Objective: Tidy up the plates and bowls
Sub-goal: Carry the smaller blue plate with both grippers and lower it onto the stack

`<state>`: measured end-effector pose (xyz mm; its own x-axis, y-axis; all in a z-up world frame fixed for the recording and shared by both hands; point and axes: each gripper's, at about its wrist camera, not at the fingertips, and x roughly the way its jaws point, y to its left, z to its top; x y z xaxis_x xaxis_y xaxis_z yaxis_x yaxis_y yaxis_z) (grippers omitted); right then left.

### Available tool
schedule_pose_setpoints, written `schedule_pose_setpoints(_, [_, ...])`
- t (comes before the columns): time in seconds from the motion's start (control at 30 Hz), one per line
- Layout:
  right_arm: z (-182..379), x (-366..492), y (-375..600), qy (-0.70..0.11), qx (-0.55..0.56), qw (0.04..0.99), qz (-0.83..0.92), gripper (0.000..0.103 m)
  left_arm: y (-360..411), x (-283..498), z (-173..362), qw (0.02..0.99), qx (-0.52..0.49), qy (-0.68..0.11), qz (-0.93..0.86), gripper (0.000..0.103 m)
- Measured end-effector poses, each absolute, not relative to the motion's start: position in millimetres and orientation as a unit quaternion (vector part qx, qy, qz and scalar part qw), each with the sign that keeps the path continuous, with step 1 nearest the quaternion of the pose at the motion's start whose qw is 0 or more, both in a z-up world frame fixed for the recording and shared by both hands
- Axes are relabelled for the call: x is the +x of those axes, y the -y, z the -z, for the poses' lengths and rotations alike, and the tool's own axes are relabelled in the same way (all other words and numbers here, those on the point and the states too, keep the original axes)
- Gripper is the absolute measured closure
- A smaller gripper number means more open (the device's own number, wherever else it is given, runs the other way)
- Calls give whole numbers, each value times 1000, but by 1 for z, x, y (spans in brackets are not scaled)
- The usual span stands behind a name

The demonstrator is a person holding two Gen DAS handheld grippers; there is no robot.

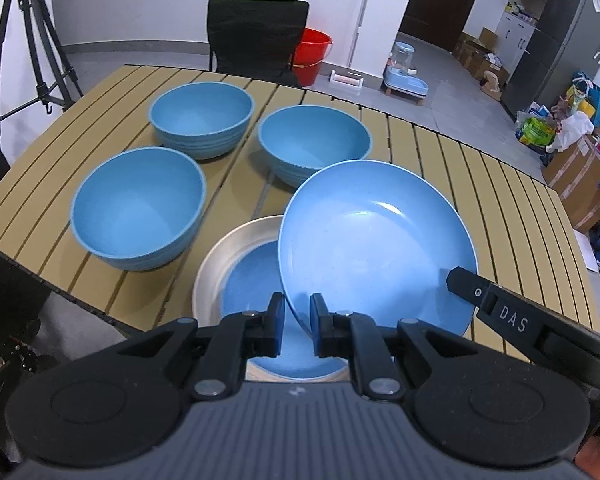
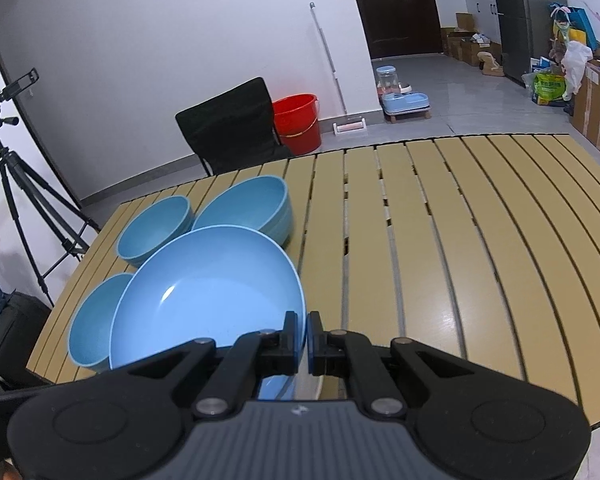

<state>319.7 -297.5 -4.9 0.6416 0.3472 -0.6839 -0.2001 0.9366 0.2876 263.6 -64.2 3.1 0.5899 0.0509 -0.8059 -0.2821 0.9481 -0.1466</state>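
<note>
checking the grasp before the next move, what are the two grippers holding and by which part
Both hold the same blue plate by its rim: the left gripper pinches the near edge, the right gripper the right edge. It is tilted above the metal pan.

The letters "DAS" are showing in pale capitals on the black arm of the right gripper (image 1: 512,320), which is reaching into the left wrist view from the right edge. A small pale logo mark is sitting on the ribbed grey body of each gripper, but it is not spelling out any letters. Printing is showing on the green bag (image 1: 534,130) and the boxes (image 1: 580,184) by the far wall, though it is too small to read.
</note>
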Motion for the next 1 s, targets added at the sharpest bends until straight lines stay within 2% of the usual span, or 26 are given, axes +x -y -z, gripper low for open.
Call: schedule_pose_setpoints(1.0, [54,320,238,-430,51,891,-137,99,35,267,52,864,-98,-483,-103,90])
